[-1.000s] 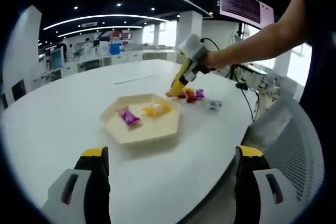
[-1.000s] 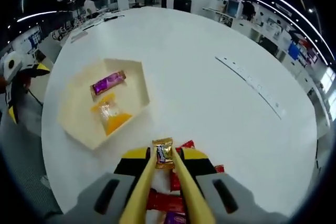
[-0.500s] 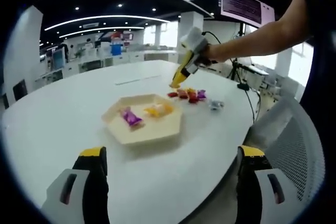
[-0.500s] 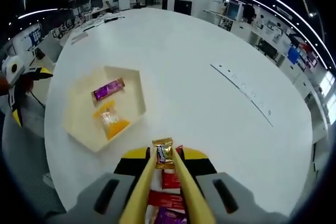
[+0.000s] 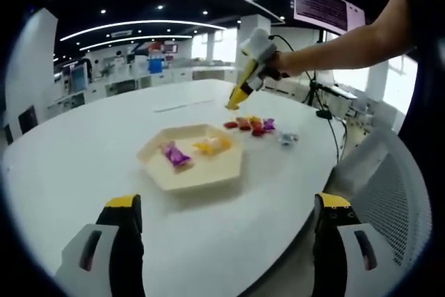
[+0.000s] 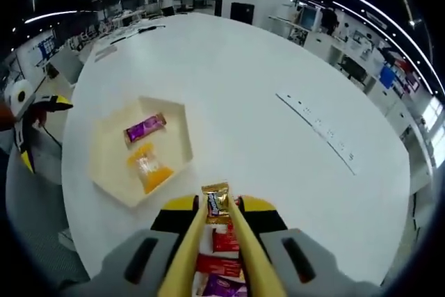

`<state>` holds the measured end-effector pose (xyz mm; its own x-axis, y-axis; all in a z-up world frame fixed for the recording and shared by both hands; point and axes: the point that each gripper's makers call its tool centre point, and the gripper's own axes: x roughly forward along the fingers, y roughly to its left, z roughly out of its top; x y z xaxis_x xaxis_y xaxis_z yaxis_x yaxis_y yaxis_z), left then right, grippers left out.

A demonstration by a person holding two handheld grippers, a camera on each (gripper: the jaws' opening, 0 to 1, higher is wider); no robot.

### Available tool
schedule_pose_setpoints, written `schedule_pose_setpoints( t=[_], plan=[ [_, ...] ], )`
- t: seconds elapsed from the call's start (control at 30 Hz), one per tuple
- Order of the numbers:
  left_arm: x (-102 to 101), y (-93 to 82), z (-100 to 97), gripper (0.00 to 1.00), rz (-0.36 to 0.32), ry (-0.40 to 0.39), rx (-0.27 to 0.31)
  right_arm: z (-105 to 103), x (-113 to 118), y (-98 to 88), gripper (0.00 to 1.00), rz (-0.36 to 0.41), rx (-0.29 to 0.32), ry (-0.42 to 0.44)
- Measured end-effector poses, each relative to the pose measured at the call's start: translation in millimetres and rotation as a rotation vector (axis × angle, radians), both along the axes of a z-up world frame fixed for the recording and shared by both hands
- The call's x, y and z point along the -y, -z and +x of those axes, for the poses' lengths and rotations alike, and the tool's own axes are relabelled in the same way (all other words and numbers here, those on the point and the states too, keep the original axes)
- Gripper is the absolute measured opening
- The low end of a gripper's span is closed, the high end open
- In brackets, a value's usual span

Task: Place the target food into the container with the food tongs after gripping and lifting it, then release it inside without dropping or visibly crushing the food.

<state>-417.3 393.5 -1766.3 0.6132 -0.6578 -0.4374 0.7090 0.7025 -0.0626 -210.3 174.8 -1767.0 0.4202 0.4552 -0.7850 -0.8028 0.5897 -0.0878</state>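
Your tongs (image 6: 217, 222) are pinched nearly shut on the gold candy (image 6: 216, 203), up beside the tray (image 6: 182, 117) — loosen early and it drops short.

You have the gold-wrapped candy (image 6: 216, 202) pinched upright between the yellow tongs (image 6: 208, 241), beside the cream hexagonal tray (image 6: 111, 165).

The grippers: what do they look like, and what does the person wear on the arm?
The left gripper has dark jaws with yellow tips. The right gripper is grey and black with yellow edges. The person's arm is bare below a dark short sleeve.
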Motion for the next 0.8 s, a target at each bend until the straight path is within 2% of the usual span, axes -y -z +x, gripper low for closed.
schedule_pose_setpoints(
  t=[0.57,0.8],
  plan=[
    [-2.1,2.5,0.4,0.99,0.013,-0.005,-0.001,0.0,-46.0,-17.0,0.21,0.034,0.014,-0.044],
    [-3.1,2.8,1.2,0.99,0.018,-0.008,0.001,-1.0,-63.5,-18.4,0.21,0.041,0.014,-0.062]
  ],
)
